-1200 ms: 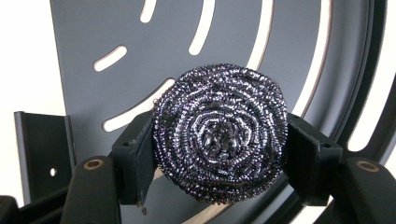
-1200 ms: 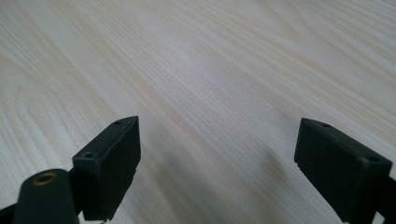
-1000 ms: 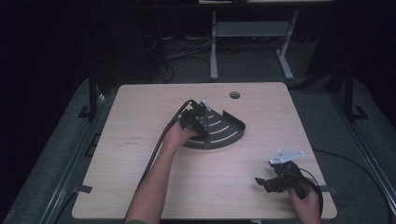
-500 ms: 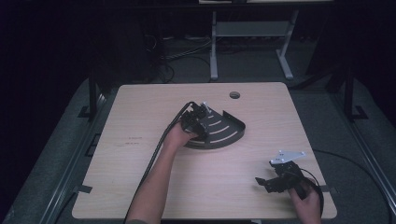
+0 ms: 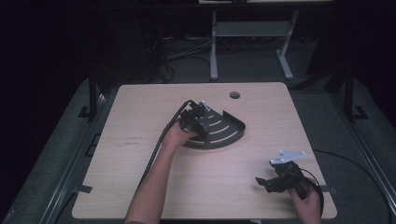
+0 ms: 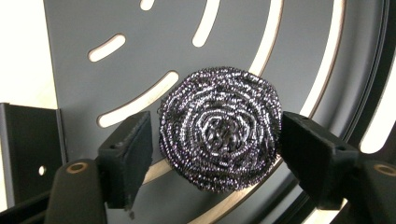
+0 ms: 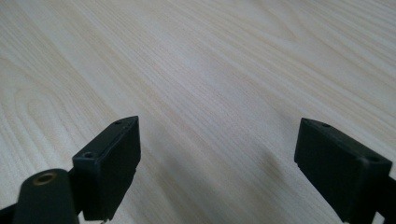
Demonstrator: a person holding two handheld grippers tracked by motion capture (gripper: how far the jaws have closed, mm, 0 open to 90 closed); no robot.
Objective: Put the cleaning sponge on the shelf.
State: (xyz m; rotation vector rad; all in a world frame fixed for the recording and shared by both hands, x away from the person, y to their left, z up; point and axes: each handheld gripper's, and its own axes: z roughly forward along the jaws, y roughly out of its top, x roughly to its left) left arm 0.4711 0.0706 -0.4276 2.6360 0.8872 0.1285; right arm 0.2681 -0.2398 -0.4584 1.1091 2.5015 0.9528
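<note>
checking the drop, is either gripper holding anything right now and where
Nothing held: the left gripper has just been opening, its fingers apart from the steel scourer between them.

Steel scourer (image 6: 219, 130) underside hidden; slotted tray (image 6: 299, 51) cropped by edges.

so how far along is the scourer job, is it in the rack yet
Done: the scourer lies on the slotted floor of the dark rack. In hand: the left gripper has just been opening, and its jaws now stand either side of the scourer, with a gap showing on the left side. Left: probably drawing that gripper away. The right gripper hangs open over bare table.
</note>
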